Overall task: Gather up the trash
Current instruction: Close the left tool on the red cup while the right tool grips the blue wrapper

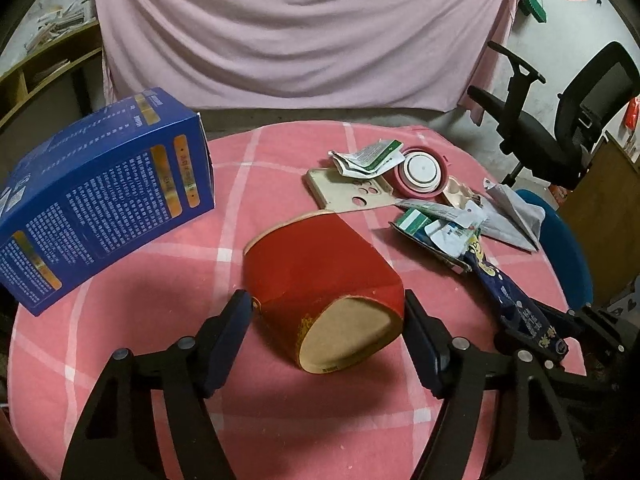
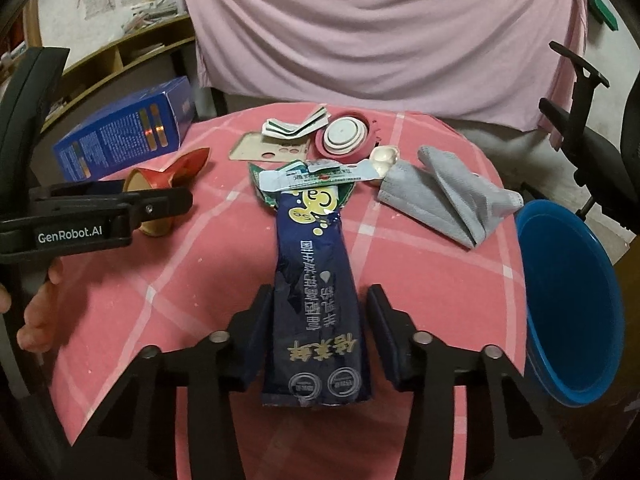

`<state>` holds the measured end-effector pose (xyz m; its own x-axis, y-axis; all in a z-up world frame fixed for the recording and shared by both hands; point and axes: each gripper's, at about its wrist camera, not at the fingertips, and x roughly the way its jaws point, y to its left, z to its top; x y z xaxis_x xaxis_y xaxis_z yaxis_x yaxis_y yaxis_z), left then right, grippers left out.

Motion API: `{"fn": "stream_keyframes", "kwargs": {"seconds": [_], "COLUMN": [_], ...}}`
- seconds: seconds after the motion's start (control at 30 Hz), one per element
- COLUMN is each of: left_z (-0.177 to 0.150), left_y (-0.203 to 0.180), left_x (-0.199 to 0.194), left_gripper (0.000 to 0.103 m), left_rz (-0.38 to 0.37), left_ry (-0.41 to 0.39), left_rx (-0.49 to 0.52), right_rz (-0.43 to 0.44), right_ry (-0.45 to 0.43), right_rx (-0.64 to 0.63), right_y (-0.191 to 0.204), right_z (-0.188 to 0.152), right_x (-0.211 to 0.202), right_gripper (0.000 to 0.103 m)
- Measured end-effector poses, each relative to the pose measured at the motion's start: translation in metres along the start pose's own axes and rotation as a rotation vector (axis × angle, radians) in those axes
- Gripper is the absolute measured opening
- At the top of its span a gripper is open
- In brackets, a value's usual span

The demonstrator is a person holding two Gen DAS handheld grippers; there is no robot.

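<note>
Jaws of left gripper point(image 1: 326, 316) bracket crushed red cup point(image 1: 320, 288), contact unclear; right gripper point(image 2: 318, 328) straddles navy pouch point(image 2: 316, 292), gap showing. Squeeze both squarely before lifting toward blue bin point(image 2: 572, 304) at worktop's right edge.

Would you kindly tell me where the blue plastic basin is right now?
In the right wrist view, the blue plastic basin sits at the table's right edge, beyond the grey cloth; the left wrist view shows only a sliver of it on the right.
</note>
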<state>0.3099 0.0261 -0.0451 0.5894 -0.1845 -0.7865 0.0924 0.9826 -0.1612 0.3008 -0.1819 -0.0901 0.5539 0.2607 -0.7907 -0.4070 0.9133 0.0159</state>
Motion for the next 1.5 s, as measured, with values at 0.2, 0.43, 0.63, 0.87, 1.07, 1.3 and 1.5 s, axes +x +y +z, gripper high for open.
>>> {"fn": "stream_keyframes", "kwargs": {"seconds": [0.2, 0.43, 0.63, 0.87, 1.07, 1.3, 1.5], "left_z": [-0.014, -0.030, -0.030, -0.022, -0.036, -0.057, -0.047], "left_y": [-0.006, -0.014, -0.037, -0.060, -0.061, -0.045, -0.046], "left_x": [-0.011, -0.024, -0.044, -0.056, -0.055, -0.059, -0.080], "left_gripper": [0.068, 0.068, 0.068, 0.068, 0.068, 0.068, 0.068], "left_rz": [-0.040, -0.095, -0.109, -0.118, -0.090, -0.078, -0.076], "left_ry": [-0.032, -0.092, -0.214, -0.284, -0.249, -0.213, -0.275], "left_rx": [0.024, 0.007, 0.029, 0.038, 0.040, -0.006, -0.011], "right_rz": [0.005, 0.040, 0.095, 0.186, 0.281, 0.273, 0.317], "right_ry": [-0.011, -0.059, -0.196, -0.267, -0.103, -0.088, -0.179], "right_rx": [-0.012, 0.034, 0.114, 0.175, 0.282, 0.224, 0.205], "right_y": [0.005, -0.001, -0.015, -0.035, -0.054, -0.039, -0.034], "right_z": [-0.003, -0.020, -0.035, -0.031, -0.034, -0.043, -0.039], "right_x": [-0.004, -0.021, -0.046, -0.059, -0.035, -0.043, -0.066], "right_gripper": [0.032, 0.025, 0.024, 0.024, 0.024, 0.024, 0.024]}}
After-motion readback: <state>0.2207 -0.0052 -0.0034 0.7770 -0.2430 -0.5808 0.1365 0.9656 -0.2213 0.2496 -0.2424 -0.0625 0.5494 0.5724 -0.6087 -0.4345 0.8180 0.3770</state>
